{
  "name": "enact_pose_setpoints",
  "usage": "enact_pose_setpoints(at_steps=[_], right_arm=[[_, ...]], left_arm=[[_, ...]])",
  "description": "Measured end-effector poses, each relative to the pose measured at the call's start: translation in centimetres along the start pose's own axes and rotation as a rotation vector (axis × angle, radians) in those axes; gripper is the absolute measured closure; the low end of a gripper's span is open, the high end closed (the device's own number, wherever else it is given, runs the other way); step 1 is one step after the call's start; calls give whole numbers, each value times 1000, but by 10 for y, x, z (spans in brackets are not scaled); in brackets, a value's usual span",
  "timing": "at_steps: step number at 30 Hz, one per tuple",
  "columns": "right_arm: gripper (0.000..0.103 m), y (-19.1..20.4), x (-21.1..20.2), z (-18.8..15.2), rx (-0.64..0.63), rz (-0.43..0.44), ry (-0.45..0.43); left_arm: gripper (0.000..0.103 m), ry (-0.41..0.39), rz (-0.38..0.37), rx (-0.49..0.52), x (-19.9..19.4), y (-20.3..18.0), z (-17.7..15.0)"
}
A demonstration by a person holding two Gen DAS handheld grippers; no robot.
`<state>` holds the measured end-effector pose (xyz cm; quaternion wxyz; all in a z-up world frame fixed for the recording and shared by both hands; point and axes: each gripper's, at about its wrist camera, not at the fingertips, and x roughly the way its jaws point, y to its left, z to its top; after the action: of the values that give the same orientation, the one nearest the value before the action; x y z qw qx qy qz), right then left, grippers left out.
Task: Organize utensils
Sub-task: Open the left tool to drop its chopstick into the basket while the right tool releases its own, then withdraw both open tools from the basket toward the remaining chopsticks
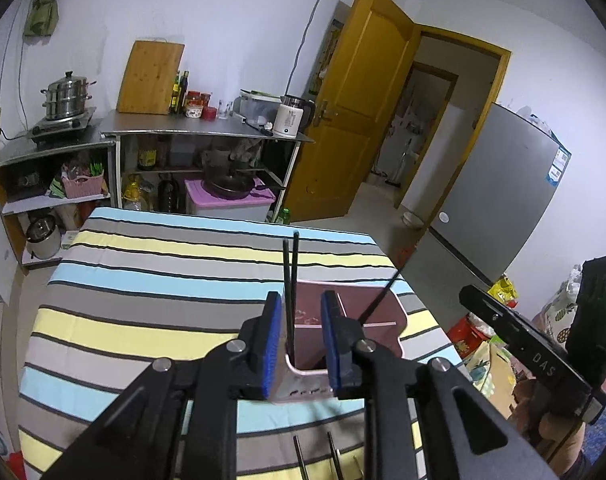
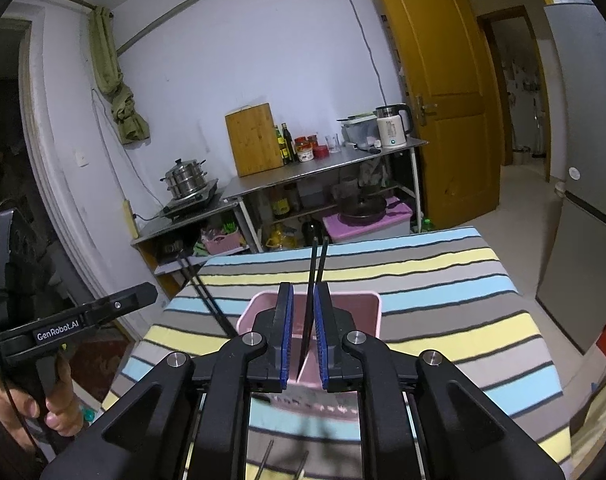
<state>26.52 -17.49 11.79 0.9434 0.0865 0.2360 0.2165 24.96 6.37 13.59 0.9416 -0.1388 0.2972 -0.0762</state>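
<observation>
Both chopstick pairs stand in the pink holder (image 1: 345, 322) mid-counter; left tool (image 1: 301, 344) and right tool (image 2: 303, 338) spread, gripping nothing; more utensils (image 1: 317, 456) wait at 6 o'clock

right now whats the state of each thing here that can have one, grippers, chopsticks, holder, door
left gripper: open, a black chopstick pair between its pads, standing in the holder
right gripper: open, a second chopstick pair in the gap, no clear grip
pink holder: upright on the striped cloth, chopsticks standing in it
yellow door: open
steamer pot: lid on
</observation>
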Motion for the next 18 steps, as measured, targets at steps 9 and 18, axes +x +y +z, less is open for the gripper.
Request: enact_pose_setpoints(at_steps=[9, 18], right_arm=[[92, 4, -38, -34, -32, 6, 2], [92, 4, -63, -73, -28, 17, 21]], left_arm=[[77, -9, 11, 24, -27, -11, -35], [77, 21, 2, 61, -45, -19, -86]])
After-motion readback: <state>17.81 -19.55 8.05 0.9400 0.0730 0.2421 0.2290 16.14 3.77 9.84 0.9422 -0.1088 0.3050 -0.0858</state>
